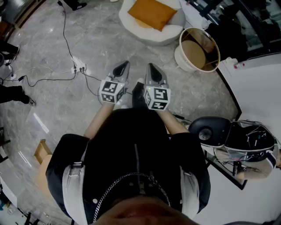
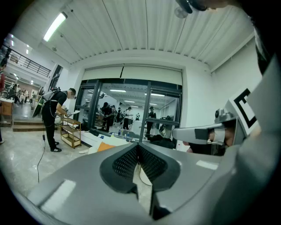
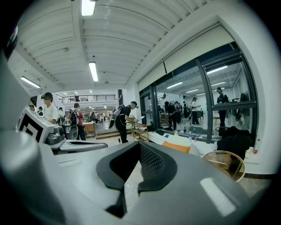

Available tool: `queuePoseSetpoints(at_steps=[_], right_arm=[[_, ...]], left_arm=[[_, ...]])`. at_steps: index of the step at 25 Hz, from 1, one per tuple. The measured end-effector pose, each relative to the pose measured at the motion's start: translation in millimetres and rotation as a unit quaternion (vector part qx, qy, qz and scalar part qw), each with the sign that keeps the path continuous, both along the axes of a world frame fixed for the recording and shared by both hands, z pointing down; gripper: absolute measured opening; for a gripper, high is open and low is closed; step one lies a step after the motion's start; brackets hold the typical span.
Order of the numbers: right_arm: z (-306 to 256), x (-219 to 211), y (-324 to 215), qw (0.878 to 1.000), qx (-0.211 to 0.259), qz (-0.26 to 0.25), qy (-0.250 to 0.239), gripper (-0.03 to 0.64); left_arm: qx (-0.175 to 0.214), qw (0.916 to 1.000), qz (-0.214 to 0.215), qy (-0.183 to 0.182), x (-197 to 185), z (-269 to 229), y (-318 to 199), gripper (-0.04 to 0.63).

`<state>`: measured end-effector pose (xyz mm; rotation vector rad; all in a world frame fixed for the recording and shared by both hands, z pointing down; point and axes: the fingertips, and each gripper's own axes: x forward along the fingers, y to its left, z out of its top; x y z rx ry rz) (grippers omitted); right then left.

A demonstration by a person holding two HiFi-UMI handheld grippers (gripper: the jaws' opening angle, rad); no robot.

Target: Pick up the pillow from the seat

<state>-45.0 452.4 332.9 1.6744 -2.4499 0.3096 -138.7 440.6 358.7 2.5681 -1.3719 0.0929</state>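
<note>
- The orange pillow [image 1: 151, 13] lies flat on the white round seat [image 1: 131, 33] at the far end of the head view. Nothing touches it, and it is well apart from both our tools.
- We hold the left gripper [image 1: 124, 67] and the right gripper [image 1: 150, 69] side by side in front of our body, aimed toward the seat and tipped slightly down. Each has its jaws pressed together with nothing between them.
- We judge the step in hand to be the approach: nothing is grasped yet, and open floor lies between us and the seat.
- To do it well, we should spread the jaws wide before arriving rather than over the fabric. We should then come in on the pillow's near edge and bite a good fold of it.
- The pillow looks soft and will likely sag, so taking two opposite edges, one per gripper, should lift it more evenly.
- On the way we should mind the round tan basket [image 1: 197, 52] just right of the seat. The power strip [image 1: 79, 68] and its cable lie on the floor to our left.
</note>
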Motion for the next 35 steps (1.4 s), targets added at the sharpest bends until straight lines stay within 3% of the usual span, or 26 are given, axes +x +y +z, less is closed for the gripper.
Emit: queuePoseSetpoints(at_steps=[7, 13, 35], right_arm=[[1.3, -3.6, 6.6, 1.0, -0.01, 0.001, -0.028, 0.003], [-3.0, -7.8, 15.4, 1.0, 0.01, -0.007, -0.02, 0.004], [8.0, -8.7, 11.0, 0.999, 0.01, -0.028, -0.018, -0.012]], left_arm=[[0.003, 1.0, 0.006, 0.001, -4.9, -2.4, 6.8, 0.009], [0.001, 1.0, 0.009, 0.0, -7.4, -0.8, 12.6, 0.009], [-0.016, 0.9996, 0.021, 0.006, -0.7, 11.4, 19.5, 0.009]])
